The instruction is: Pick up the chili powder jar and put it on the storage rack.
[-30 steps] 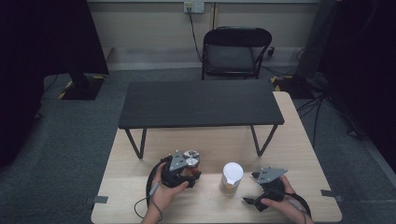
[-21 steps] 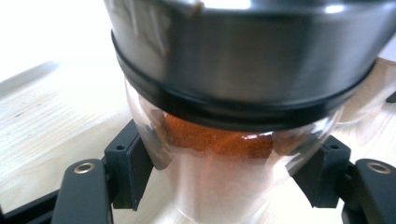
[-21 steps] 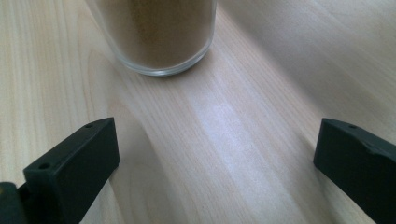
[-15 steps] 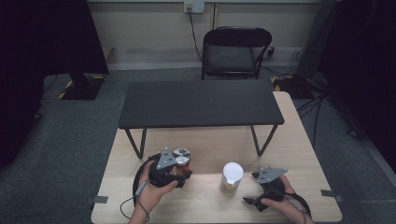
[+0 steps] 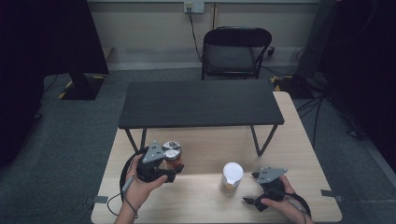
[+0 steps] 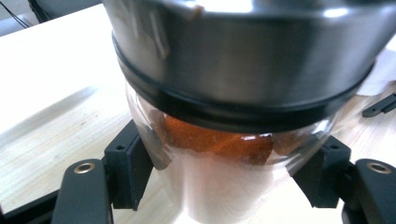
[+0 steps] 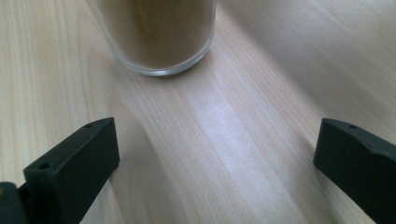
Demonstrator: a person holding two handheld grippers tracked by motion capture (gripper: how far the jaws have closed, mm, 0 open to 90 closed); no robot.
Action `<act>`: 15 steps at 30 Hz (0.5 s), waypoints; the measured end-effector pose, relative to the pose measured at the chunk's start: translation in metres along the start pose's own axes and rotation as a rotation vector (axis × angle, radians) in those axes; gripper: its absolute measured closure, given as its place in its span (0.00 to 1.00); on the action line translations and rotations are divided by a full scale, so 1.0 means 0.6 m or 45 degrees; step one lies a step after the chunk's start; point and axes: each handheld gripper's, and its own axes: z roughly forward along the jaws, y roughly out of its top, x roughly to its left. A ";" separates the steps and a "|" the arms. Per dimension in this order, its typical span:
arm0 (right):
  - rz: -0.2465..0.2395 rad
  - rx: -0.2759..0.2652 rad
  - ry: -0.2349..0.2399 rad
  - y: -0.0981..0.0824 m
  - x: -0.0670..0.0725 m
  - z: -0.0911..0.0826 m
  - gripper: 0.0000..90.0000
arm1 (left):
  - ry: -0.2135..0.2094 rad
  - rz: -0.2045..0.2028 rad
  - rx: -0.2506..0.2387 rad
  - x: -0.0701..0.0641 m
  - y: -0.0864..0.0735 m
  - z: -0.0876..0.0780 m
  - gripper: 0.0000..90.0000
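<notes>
Spice jar, steel lid, orange powder inside, clamped in left gripper, held off light wood table. Right gripper jaws apart, just beside white-lidded jar. Next, judged: carried jar to be set down; level hold needed.

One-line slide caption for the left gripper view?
Left gripper, jaws shut on a clear glass jar with a metal lid and orange powder inside, above the pale wooden table.

Dim high view, dark corners, bright glare and blur in gripper views
</notes>
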 end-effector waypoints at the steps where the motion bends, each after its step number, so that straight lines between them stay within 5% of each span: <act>1: 0.001 0.000 0.000 0.000 0.000 0.000 0.00 | 0.000 0.004 -0.001 0.001 0.003 -0.003 0.34; 15: 0.000 0.000 0.000 0.000 0.000 0.000 0.00 | -0.020 0.009 0.004 0.012 0.046 -0.036 0.34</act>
